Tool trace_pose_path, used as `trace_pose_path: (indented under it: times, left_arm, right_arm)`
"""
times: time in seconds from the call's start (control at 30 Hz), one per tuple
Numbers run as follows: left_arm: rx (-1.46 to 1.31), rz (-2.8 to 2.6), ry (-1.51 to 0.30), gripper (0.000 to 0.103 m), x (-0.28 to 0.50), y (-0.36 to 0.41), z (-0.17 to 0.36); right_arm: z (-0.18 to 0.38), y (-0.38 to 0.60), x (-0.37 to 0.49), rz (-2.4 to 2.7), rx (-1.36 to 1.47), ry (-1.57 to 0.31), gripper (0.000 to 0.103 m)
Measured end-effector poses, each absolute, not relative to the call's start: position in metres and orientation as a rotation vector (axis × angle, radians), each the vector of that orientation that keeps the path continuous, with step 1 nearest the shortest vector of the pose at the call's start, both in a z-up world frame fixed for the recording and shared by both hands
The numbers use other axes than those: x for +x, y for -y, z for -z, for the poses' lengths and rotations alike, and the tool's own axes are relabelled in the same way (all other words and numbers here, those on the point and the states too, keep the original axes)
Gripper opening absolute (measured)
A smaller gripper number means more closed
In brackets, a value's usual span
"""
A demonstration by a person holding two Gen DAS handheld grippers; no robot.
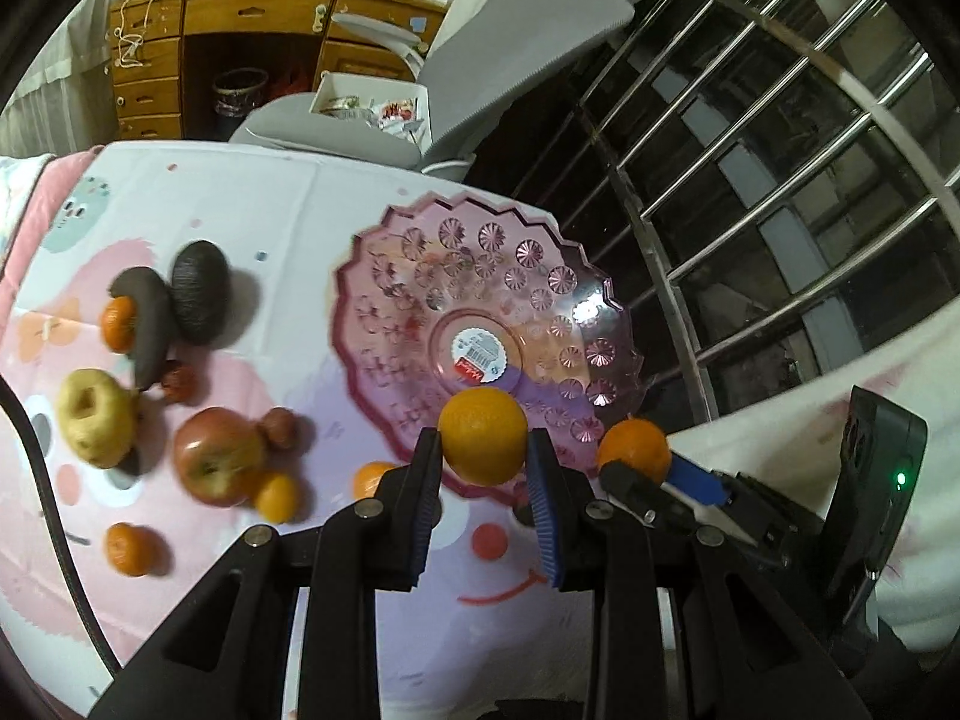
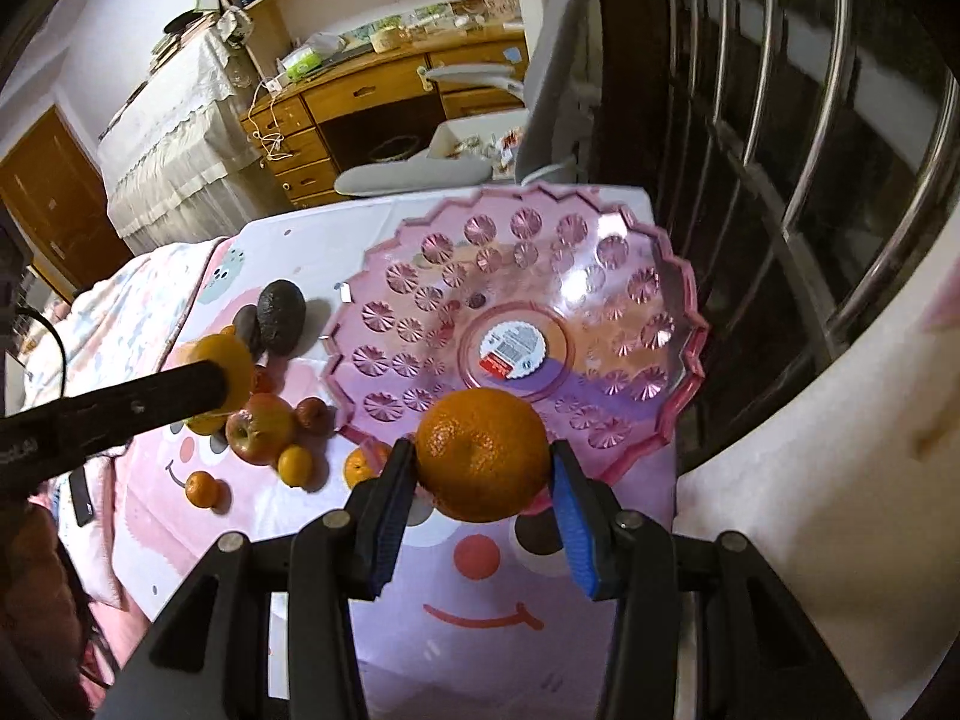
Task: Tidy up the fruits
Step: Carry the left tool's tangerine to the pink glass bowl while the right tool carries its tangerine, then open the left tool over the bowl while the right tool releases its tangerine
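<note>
Two oranges are up off the cloth: the left gripper pinches one orange above the near rim of the pink dish, and the right gripper clamps a larger orange just right of it. Both point steeply down. Left of the dish lie an apple, two avocados, a yellow fruit and small tangerines.

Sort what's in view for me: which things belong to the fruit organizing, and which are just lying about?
Part of the job:
- pink plate, no fruit on it
- orange in the left tongs
- orange in the right tongs
- loose fruit on the cloth: red apple, yellow apple, avocados, small oranges

Just lying about:
- grey chair
- wooden desk
- metal window bars
</note>
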State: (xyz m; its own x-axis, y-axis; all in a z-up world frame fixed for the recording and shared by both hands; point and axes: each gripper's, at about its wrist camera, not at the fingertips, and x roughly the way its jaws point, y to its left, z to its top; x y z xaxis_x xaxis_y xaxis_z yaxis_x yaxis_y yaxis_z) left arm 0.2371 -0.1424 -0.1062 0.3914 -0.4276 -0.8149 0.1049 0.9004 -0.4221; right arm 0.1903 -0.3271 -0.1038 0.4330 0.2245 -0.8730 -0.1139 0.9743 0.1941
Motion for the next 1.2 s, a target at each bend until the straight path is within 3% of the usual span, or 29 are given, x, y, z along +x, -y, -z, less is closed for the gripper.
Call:
trace_pose_path:
  times: [0.6, 0.87, 1.2]
  left_arm:
    - [-0.344, 0.305, -1.242, 0.027, 0.273, 0.202, 0.17]
    - [-0.36, 0.283, -1.236, 0.043, 0.271, 0.192, 0.166]
    - [-0.385, 0.227, -1.241, 0.047, 0.245, 0.161, 0.161]
  right_arm:
    - [0.146, 0.356, 0.213, -0.273, 0.091, -1.194, 0.046]
    - [0.15, 0.357, 0.215, -0.269, 0.11, -1.206, 0.046]
    - [0.14, 0.353, 0.207, -0.257, 0.148, -1.172, 0.052]
